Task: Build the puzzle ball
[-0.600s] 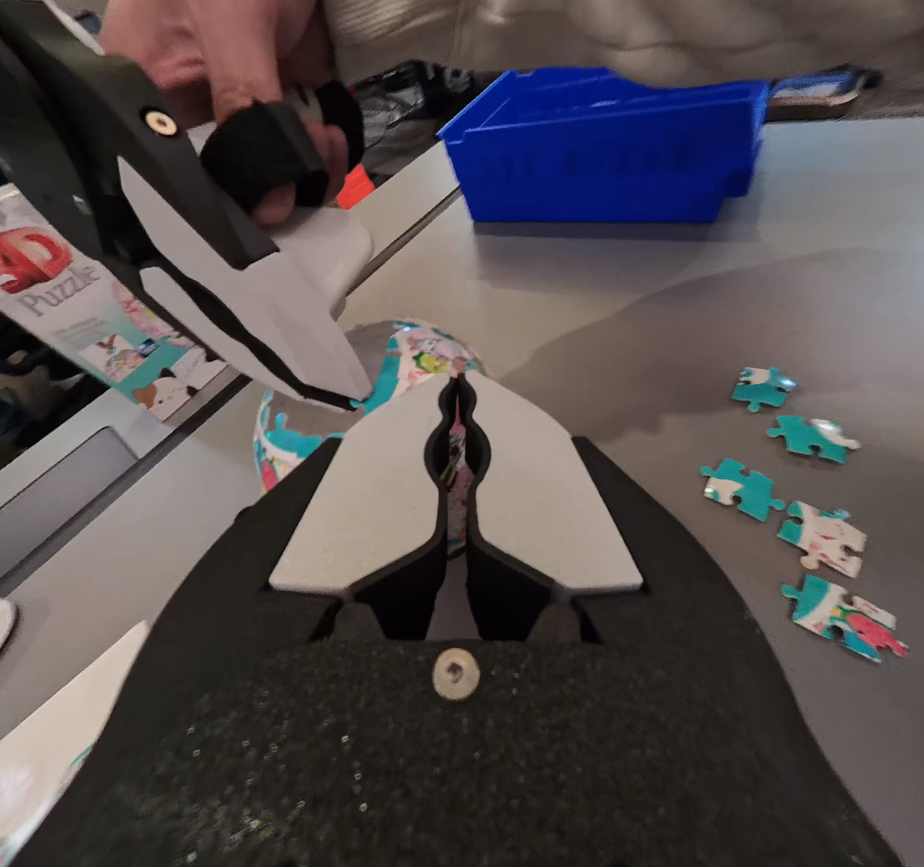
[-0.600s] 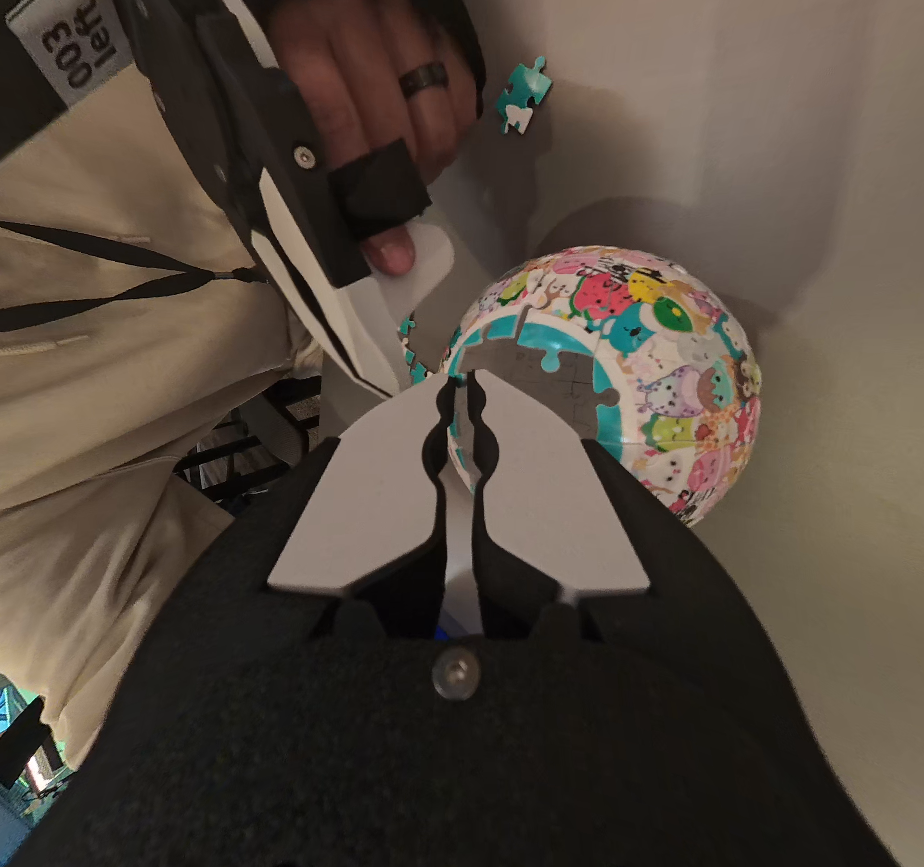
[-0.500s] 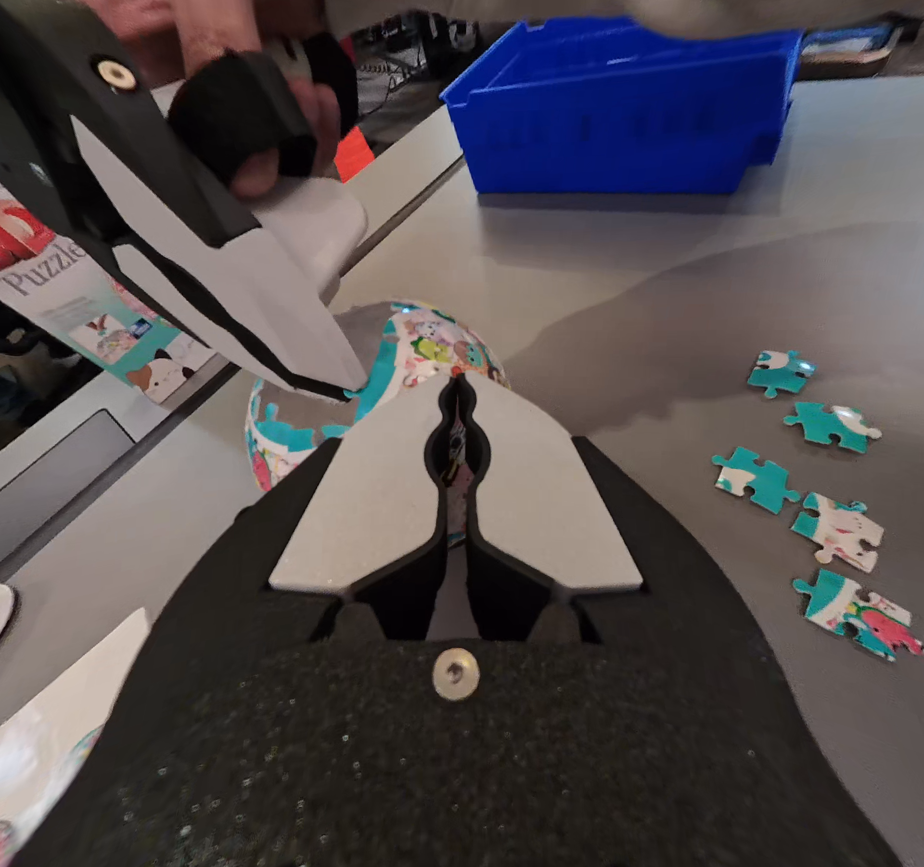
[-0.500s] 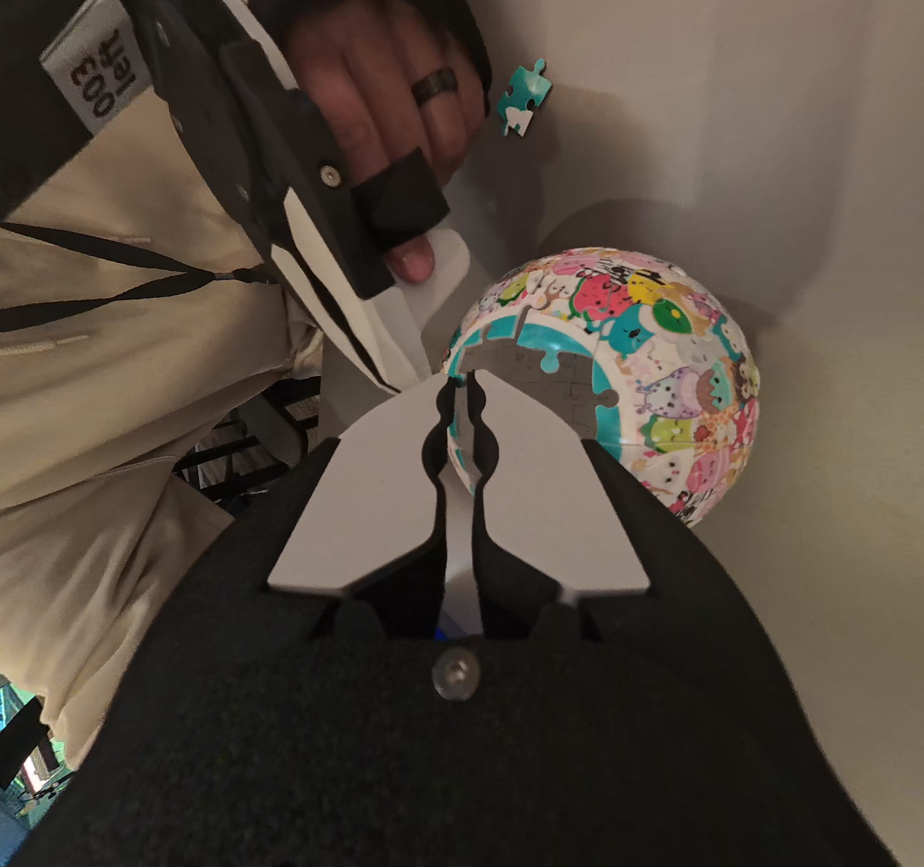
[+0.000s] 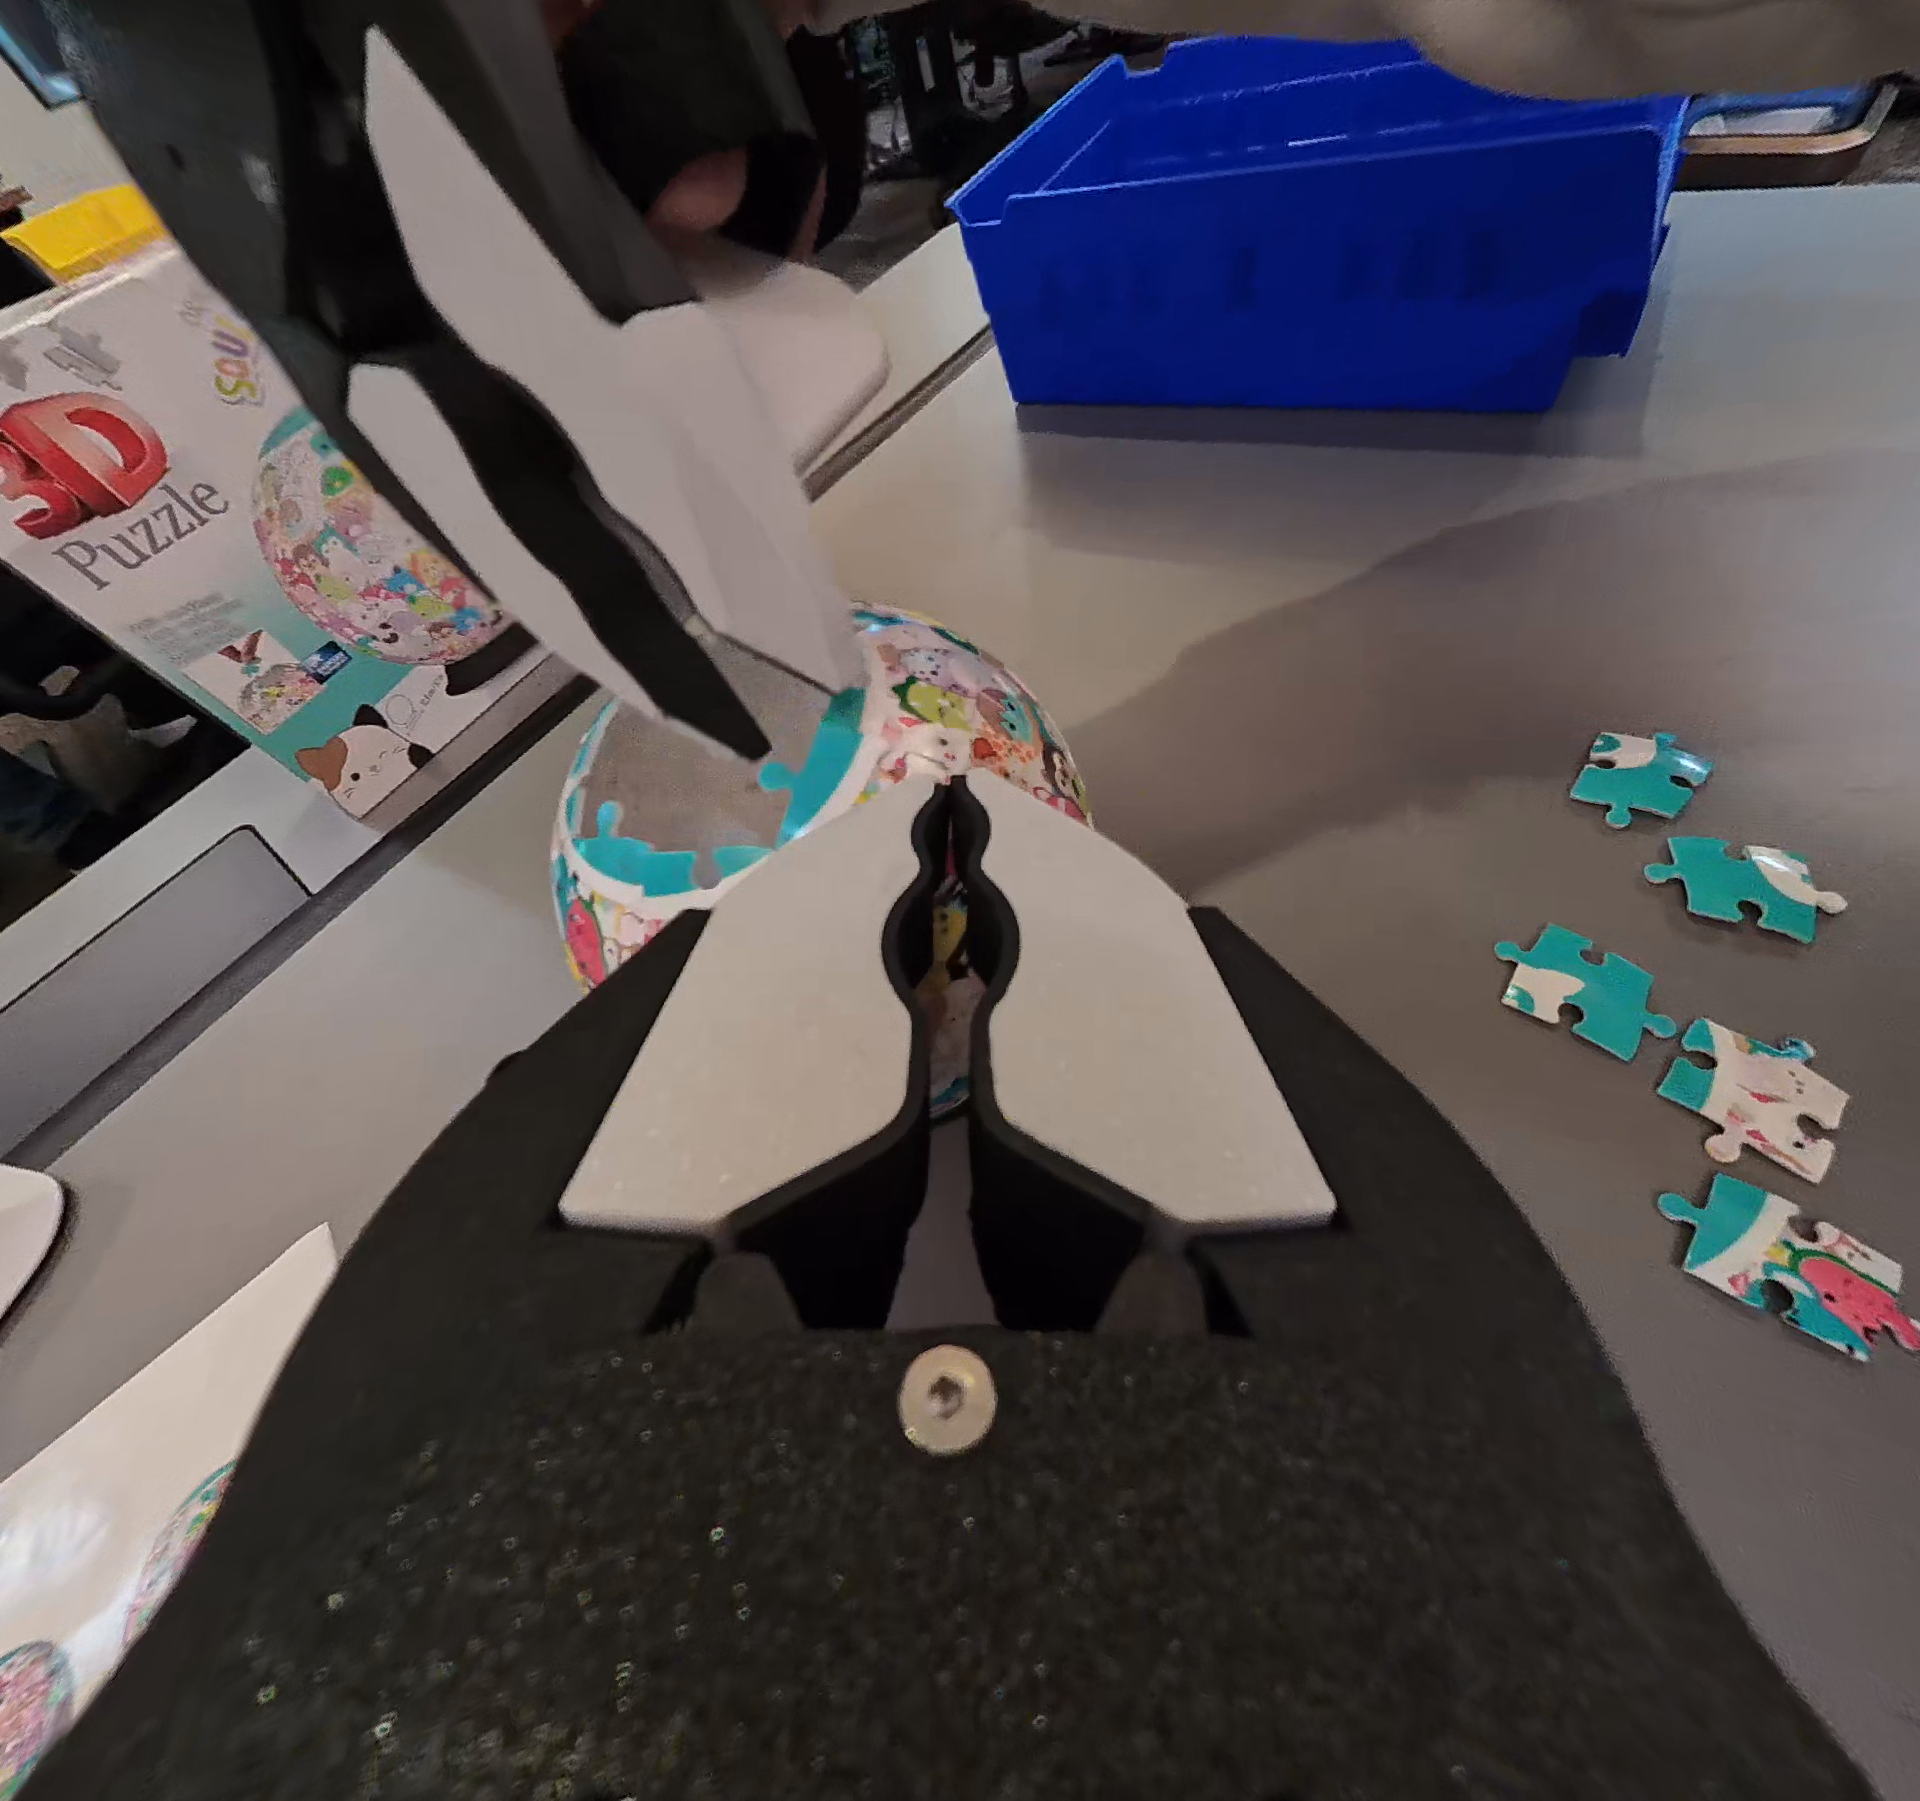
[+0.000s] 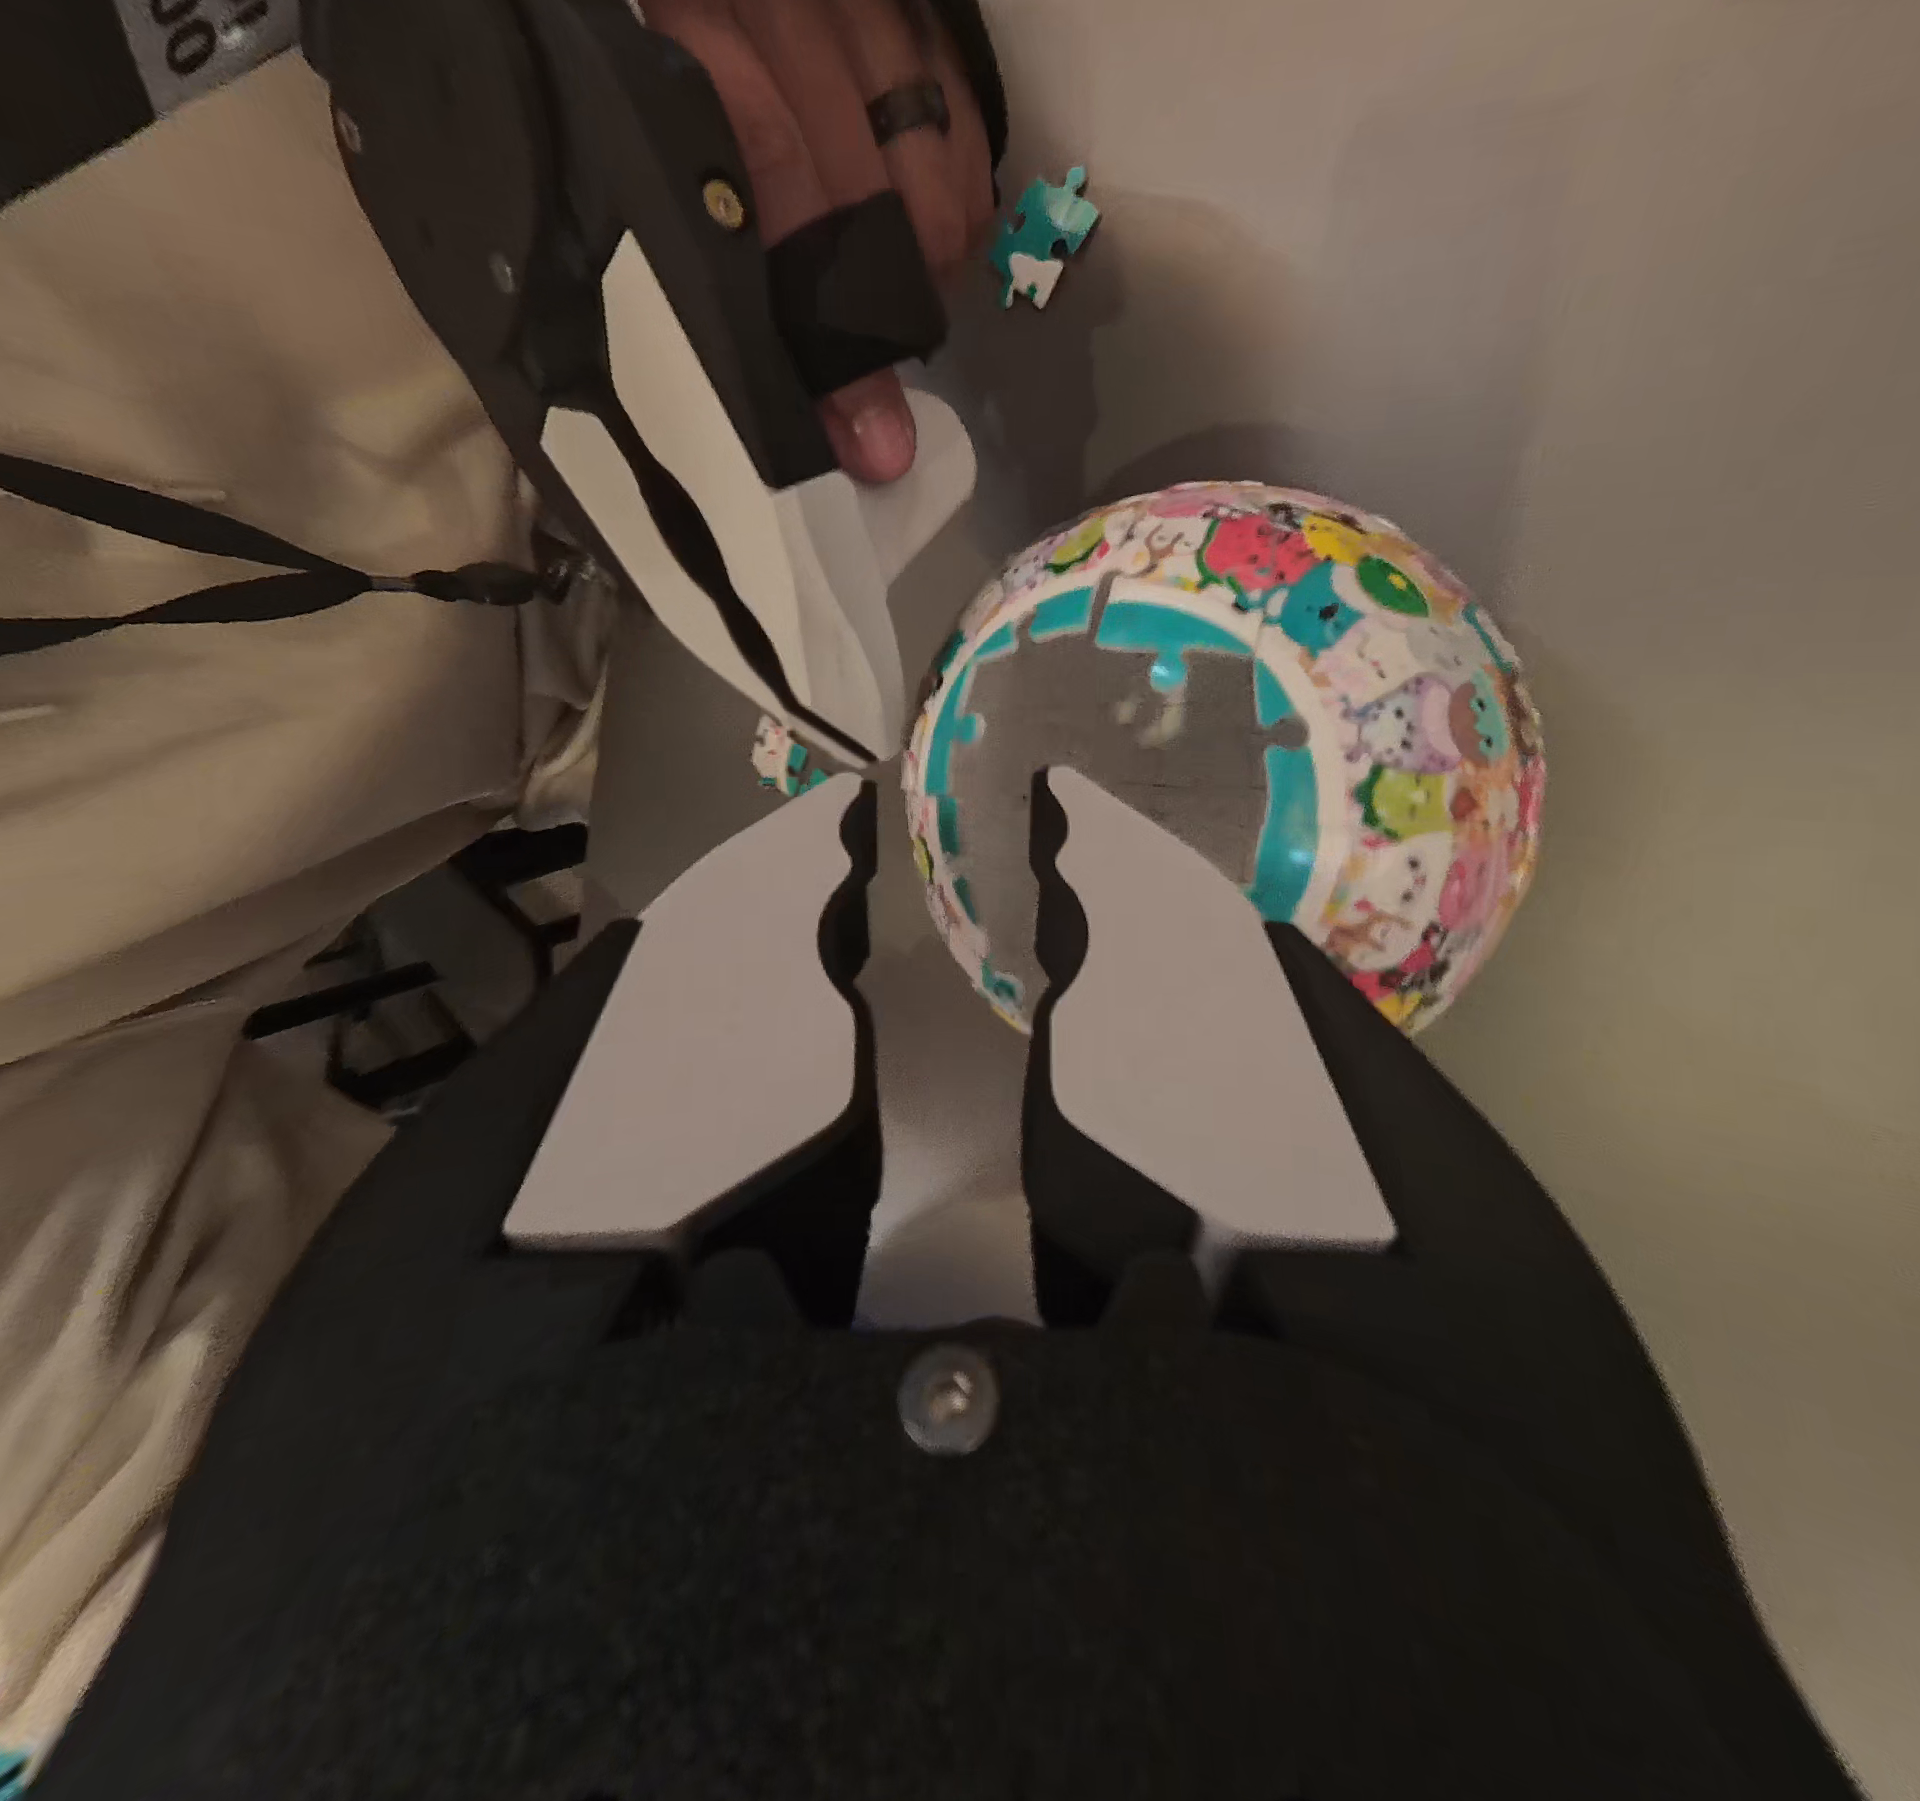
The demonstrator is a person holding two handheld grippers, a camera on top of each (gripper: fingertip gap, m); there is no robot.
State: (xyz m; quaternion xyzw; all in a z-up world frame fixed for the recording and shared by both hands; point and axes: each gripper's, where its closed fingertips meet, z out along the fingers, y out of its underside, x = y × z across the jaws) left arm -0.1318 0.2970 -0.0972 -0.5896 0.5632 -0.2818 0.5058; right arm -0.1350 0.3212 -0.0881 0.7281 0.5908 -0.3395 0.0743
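Observation:
The puzzle ball [image 5: 935, 702] is colourful with a teal rim around a round opening, and it rests on the grey table [image 5: 1351, 608]. It also shows in the right wrist view [image 6: 1403, 712]. My left gripper [image 5: 951, 793] is shut, with its tips against the ball's near side. In the right wrist view its tips [image 6: 873, 759] sit just outside the rim, next to a small piece [image 6: 779, 759]. My right gripper [image 6: 956, 780] is open and straddles the rim, with one finger over the opening. It enters the left wrist view from the top left [image 5: 795, 712].
Several loose puzzle pieces [image 5: 1579, 993] lie in a row on the table to the right. One more piece [image 6: 1039, 239] lies past the left hand. A blue bin [image 5: 1299, 297] stands at the back. The puzzle box [image 5: 208, 556] stands at the left edge. A white sheet [image 5: 156, 1336] lies near left. My left and right fingertips are right by each other.
My right gripper was shut on the ball's rim and has now opened around it. The opening now faces the right wrist view more squarely. My left gripper stays shut.

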